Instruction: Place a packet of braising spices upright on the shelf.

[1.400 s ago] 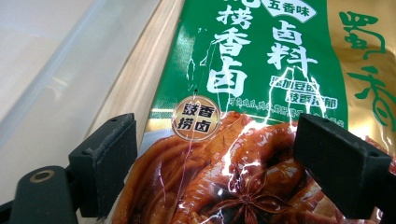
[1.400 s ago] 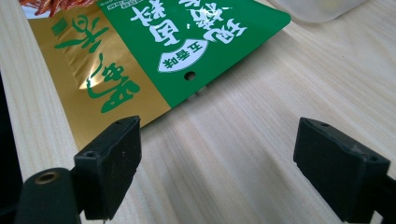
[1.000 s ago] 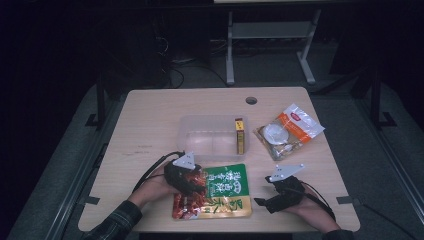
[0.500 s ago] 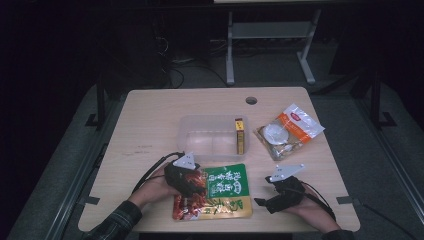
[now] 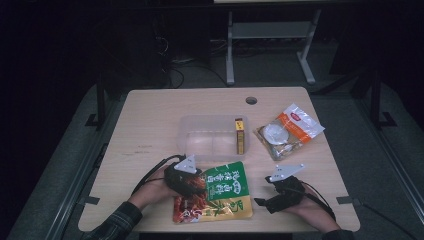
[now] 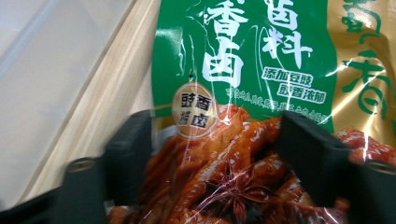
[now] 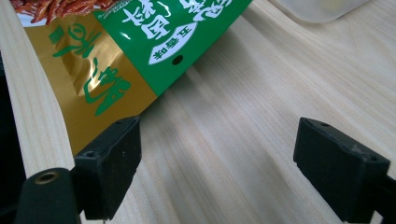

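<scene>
Green-and-gold snack pouch [image 5: 215,195] lies flat at desk [image 5: 150,125] front edge. Left claw [image 6: 212,154], forearm low, jaws just narrowing, straddles its red end, grip unconfirmed. Right claw [image 7: 217,163] rests spread beside it.

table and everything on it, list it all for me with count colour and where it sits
table: one, light wood, round hole near its far edge
clear box: one, see-through plastic, middle of the table
small carton: one, yellow and brown, standing at the box's right end
snack bag: one, green, gold and red, lying flat at the near edge
second bag: one, orange and white, clear front, far right of the table
left tongs: one, black, jaws either side of the snack bag's red end, just been closing in
right tongs: one, black, jaws wide apart over bare wood beside the snack bag's gold corner
</scene>
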`<state>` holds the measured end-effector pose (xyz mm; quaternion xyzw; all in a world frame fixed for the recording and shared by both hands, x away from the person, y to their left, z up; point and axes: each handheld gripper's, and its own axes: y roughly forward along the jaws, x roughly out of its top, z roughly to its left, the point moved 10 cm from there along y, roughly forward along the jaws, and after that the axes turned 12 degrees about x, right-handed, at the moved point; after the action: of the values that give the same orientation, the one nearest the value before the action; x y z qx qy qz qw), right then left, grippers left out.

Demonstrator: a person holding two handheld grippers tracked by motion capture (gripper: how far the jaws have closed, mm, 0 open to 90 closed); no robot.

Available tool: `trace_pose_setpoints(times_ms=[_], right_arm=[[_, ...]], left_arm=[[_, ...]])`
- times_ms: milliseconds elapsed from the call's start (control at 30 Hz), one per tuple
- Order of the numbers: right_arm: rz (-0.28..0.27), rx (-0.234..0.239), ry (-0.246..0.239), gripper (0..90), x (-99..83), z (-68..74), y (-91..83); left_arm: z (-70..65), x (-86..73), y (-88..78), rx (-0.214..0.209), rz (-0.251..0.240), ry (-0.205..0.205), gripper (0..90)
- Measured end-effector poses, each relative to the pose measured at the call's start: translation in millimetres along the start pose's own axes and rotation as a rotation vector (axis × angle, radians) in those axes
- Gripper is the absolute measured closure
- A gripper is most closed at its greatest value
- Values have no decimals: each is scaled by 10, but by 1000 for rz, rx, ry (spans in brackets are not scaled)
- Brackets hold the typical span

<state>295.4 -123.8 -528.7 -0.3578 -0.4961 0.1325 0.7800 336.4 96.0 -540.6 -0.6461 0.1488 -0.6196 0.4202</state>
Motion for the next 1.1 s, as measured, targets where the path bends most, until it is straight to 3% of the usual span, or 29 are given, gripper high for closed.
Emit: trace_pose_setpoints(times_ms=[67,100,333,533,667,900,1100], right_arm=[[0,0,-1,147,0,-1,-1],[1,-1,1,147,-1,1,-3],[-5,-1,1,147,3,-3,-8],[-6,-3,2,147,3,-7,-12],[-11,-2,7,147,4,-7,-17],[-18,1,18,147,1,-16,-31],[-36,33,24,135,47,32,-26]], left_arm=[[-16,3,-10,-6,-2,5,432],[-21,7,-20,-7,-3,13,432],[-25,2,-48,6,-5,15,804],[-39,10,-65,24,-2,35,892],[-17,11,-107,4,1,-10,899],[146,92,-330,20,-96,-139,900],[239,209,-537,37,-206,-233,900]])
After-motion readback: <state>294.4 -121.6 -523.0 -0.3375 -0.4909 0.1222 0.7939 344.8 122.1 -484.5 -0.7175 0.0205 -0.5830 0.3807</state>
